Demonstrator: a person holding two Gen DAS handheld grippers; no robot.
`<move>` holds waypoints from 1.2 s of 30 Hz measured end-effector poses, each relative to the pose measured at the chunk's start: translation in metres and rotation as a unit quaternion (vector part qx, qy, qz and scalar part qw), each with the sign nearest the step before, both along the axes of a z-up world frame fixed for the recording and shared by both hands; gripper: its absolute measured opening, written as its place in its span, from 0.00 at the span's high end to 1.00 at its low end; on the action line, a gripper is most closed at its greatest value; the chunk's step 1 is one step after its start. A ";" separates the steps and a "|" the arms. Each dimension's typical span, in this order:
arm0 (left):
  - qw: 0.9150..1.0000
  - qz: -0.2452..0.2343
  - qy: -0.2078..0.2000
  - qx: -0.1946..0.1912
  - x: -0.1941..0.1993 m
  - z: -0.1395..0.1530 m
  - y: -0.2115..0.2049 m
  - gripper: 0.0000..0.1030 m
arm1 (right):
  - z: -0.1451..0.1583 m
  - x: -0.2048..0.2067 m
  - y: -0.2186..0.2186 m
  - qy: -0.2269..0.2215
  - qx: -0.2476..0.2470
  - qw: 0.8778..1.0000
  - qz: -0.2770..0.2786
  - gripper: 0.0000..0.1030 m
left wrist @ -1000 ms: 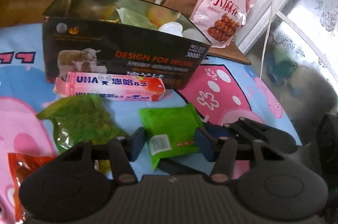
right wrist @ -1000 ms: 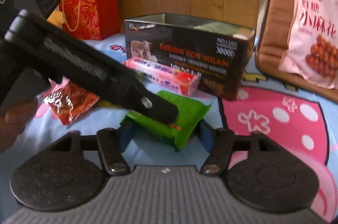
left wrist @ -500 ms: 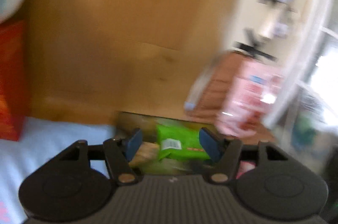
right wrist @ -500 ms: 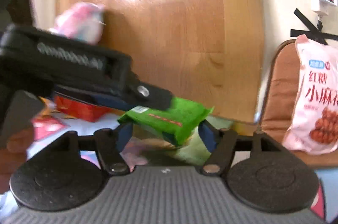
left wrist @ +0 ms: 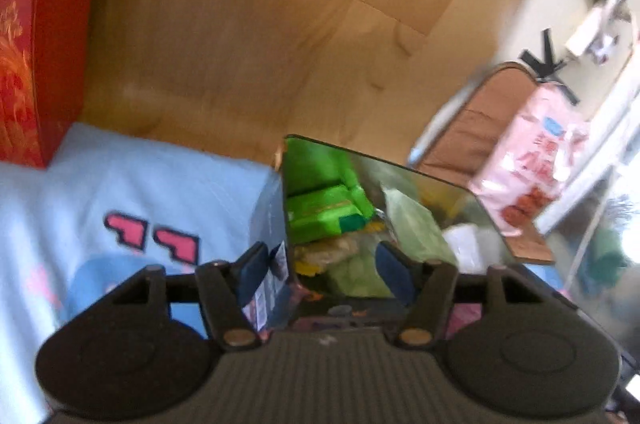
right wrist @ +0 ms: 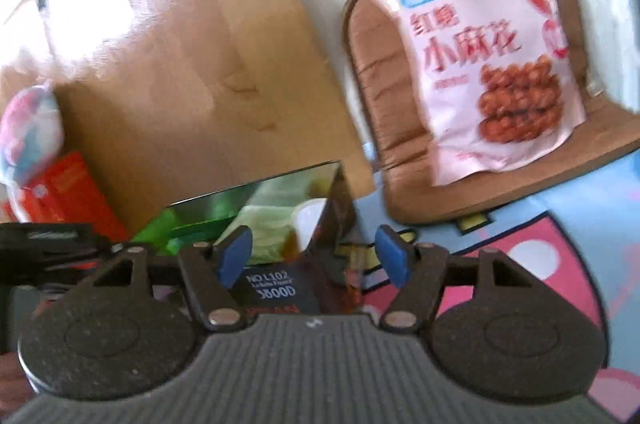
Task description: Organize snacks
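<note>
The dark tin box (left wrist: 380,161) stands open on the cartoon cloth, with mirror-like inner walls. A green snack packet (left wrist: 320,212) lies inside it at the far left end, on top of other wrapped snacks. My left gripper (left wrist: 324,270) hovers open over the box's near corner with nothing between its pads. My right gripper (right wrist: 316,258) is also open and holds nothing; it is at the box's (right wrist: 276,290) right end, above the printed front face. The green packet (right wrist: 160,234) shows there at the box's left, beside the left gripper's black body (right wrist: 52,248).
A pink snack bag (right wrist: 492,63) leans on a brown cushioned chair (right wrist: 384,83) right of the box. A red carton (left wrist: 32,43) and a plush toy (right wrist: 28,131) stand at the left. A cardboard panel (left wrist: 260,23) rises behind the blue and pink cloth (left wrist: 120,183).
Both grippers lifted the green packet off the cloth together and carried it over the box. It now lies inside the box, and both grippers are open and off it.
</note>
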State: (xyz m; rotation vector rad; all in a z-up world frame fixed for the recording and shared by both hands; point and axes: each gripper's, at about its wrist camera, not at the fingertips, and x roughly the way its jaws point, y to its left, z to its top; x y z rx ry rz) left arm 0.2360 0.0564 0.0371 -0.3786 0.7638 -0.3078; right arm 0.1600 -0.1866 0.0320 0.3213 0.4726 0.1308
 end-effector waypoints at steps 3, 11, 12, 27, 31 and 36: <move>0.999 0.018 -0.018 -0.023 -0.020 0.006 0.019 0.38 | 0.007 -0.017 -0.007 -0.023 0.004 1.000 -0.006 0.32; 0.999 0.029 0.001 -0.032 -0.047 -0.007 0.046 0.35 | 0.002 -0.056 0.001 -0.003 0.015 0.997 0.069 0.32; 0.999 0.023 0.008 -0.032 -0.046 -0.011 0.042 0.35 | 0.000 -0.053 0.008 0.007 0.006 0.997 0.079 0.32; 0.992 -0.120 -0.012 0.019 -0.083 -0.011 -0.039 0.62 | -0.022 -0.047 0.042 0.080 -0.070 0.991 0.085 0.49; 0.985 -0.163 -0.037 0.031 -0.109 0.001 -0.063 0.61 | -0.009 -0.099 0.022 0.045 -0.069 0.996 0.034 0.49; 0.981 -0.190 -0.019 0.031 -0.129 -0.014 -0.074 0.58 | -0.009 -0.130 0.016 0.053 -0.094 0.994 0.010 0.49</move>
